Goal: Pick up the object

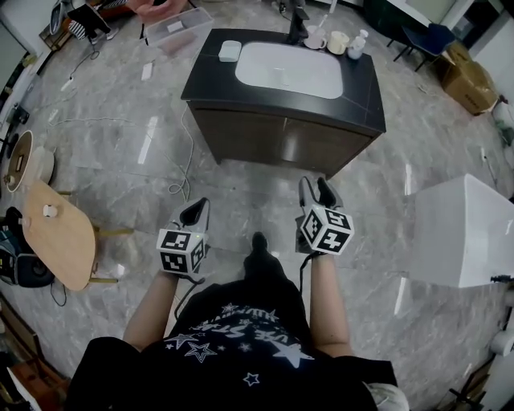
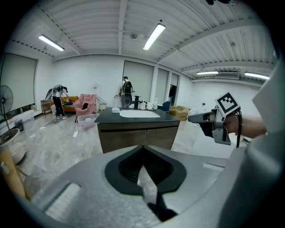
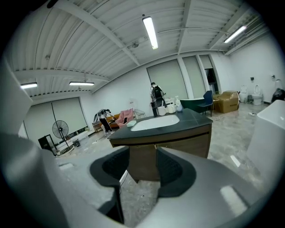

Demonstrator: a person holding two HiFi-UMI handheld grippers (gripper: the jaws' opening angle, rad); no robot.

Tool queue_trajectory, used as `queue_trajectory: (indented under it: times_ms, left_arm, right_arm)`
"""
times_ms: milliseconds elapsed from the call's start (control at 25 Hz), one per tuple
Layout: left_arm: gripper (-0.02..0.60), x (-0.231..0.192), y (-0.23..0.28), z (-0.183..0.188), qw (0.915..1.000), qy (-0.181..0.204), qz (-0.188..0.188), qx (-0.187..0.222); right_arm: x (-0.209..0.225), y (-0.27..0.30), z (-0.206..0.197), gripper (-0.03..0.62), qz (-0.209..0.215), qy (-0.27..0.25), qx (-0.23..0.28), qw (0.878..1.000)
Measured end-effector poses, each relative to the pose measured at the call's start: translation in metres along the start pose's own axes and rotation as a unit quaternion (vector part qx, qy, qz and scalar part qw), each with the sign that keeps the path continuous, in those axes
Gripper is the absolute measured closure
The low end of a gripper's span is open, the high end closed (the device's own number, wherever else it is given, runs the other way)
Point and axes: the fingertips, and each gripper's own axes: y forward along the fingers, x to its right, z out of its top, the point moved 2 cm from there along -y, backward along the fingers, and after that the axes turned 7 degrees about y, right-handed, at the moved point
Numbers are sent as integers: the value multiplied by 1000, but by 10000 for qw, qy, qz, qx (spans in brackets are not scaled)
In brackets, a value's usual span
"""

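A dark vanity (image 1: 281, 120) with a white sink basin (image 1: 289, 70) stands on the floor ahead of me. On its top sit a small white dish (image 1: 230, 50), two mugs (image 1: 338, 42), a bottle (image 1: 357, 44) and a black tap (image 1: 299, 24). My left gripper (image 1: 197, 210) is held low in front of the cabinet, and its pads meet with nothing between them (image 2: 143, 149). My right gripper (image 1: 319, 189) is level with it on the right, its jaws apart and empty (image 3: 142, 156). Both point at the vanity (image 2: 138, 129) from about a step away.
A white block (image 1: 466, 229) stands at my right and a wooden side table (image 1: 56, 233) at my left. A white cable (image 1: 186, 160) trails over the floor by the cabinet's left corner. Cardboard boxes (image 1: 466, 80) and a clear bin (image 1: 178, 30) lie further back.
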Motion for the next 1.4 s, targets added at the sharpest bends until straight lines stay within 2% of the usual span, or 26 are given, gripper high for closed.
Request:
queue_trajectory:
  times_ms: [280, 600, 880, 1000, 1160, 1400]
  left_arm:
    - [572, -17, 71, 51, 9997, -90, 240, 22]
    - [572, -42, 98, 67, 9982, -222, 561, -10]
    - [572, -85, 120, 76, 9961, -423, 770, 62]
    - [572, -109, 138, 79, 9961, -483, 737, 65]
    - [572, -145, 172, 88, 9973, -514, 512, 75]
    - [572, -237, 225, 123, 9989, -360, 277, 140]
  right_arm:
    - [21, 80, 48, 402, 248, -72, -190, 9995]
    - [20, 132, 70, 402, 518, -152, -340, 9980]
    - [1, 179, 84, 402, 573, -261, -430, 9971]
    - [-10, 205, 91, 402, 540, -292, -456, 9971]
    - [-27, 245, 100, 402, 397, -304, -470, 9976]
    - [-78, 331, 123, 402, 191, -239, -432, 9986]
